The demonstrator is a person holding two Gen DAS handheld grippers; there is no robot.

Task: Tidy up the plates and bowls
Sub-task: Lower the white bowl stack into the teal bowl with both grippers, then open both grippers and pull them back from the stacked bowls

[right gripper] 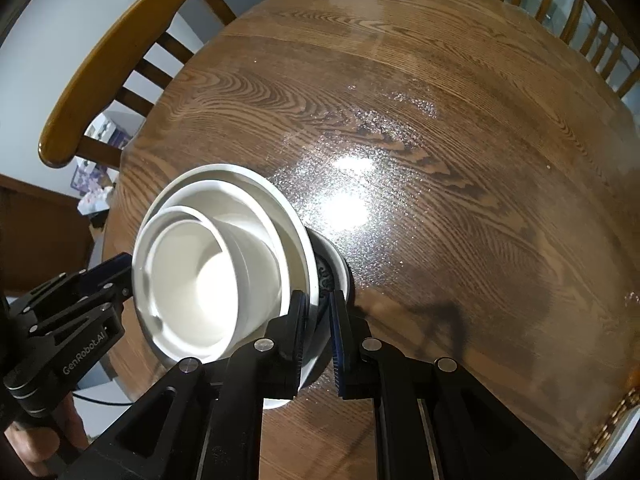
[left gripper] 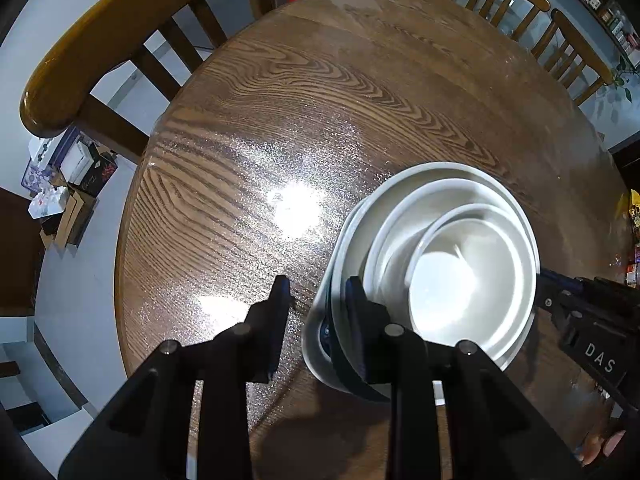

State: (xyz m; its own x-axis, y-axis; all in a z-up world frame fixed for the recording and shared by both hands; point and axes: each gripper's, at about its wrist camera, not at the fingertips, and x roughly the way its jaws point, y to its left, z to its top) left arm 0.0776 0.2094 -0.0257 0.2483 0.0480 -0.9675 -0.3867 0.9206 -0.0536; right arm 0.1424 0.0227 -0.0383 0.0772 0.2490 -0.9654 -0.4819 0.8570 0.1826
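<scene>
While both point steeply down, right tool [right gripper: 318, 316] apparently pinches stack [right gripper: 224, 264].

The round brown wooden table [left gripper: 320, 100] carries bold grain under a clear, finely pebbled film that glitters where the lamp glares at mid-frame. The nested white glazed ceramic bowls [left gripper: 460, 272], lower right in the left view, are smooth and glossy; a blue-patterned white dish [right gripper: 330, 280] under them shines too. The left gripper [left gripper: 316, 300] and right gripper [right gripper: 318, 316] are matt black plastic with small bright metal pins at the joints, and dark blue pads that look ribbed. The honey-coloured wooden chair [left gripper: 120, 28], upper left, has a smooth, semi-gloss varnish.
</scene>
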